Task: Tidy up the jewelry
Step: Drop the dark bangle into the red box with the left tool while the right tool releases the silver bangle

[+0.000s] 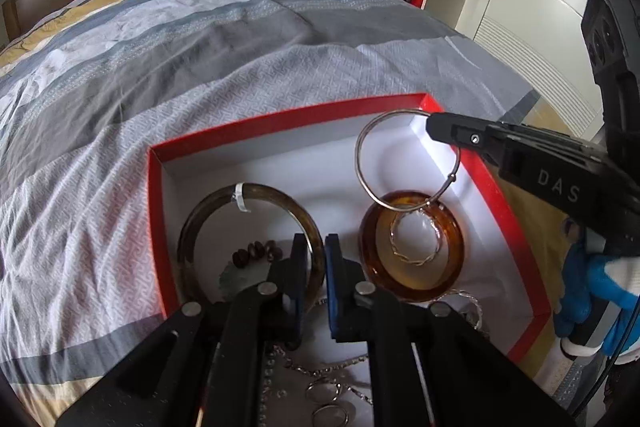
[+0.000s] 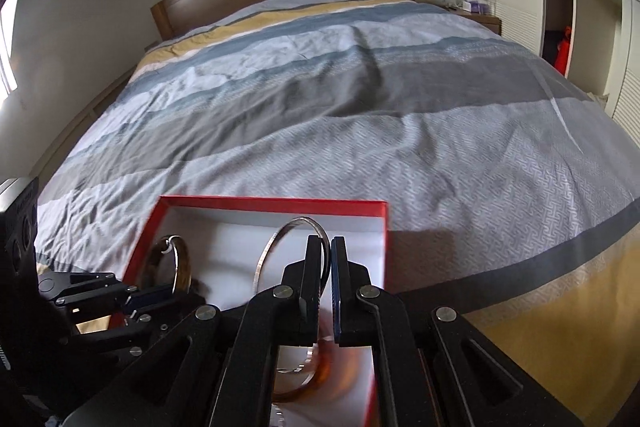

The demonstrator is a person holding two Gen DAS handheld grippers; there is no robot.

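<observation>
over the far right corner of the red box, the right gripper pinches a silver bangle above the amber bangle, likely for placing, while the left gripper, nearly closed, straddles the dark bangle.

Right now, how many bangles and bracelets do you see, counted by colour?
Silver bangle, held in the right gripper: 1
Amber bangle: 1
Dark brown bangle: 1
Thin twisted silver bracelet, lying inside the amber one: 1
Total: 4
</observation>
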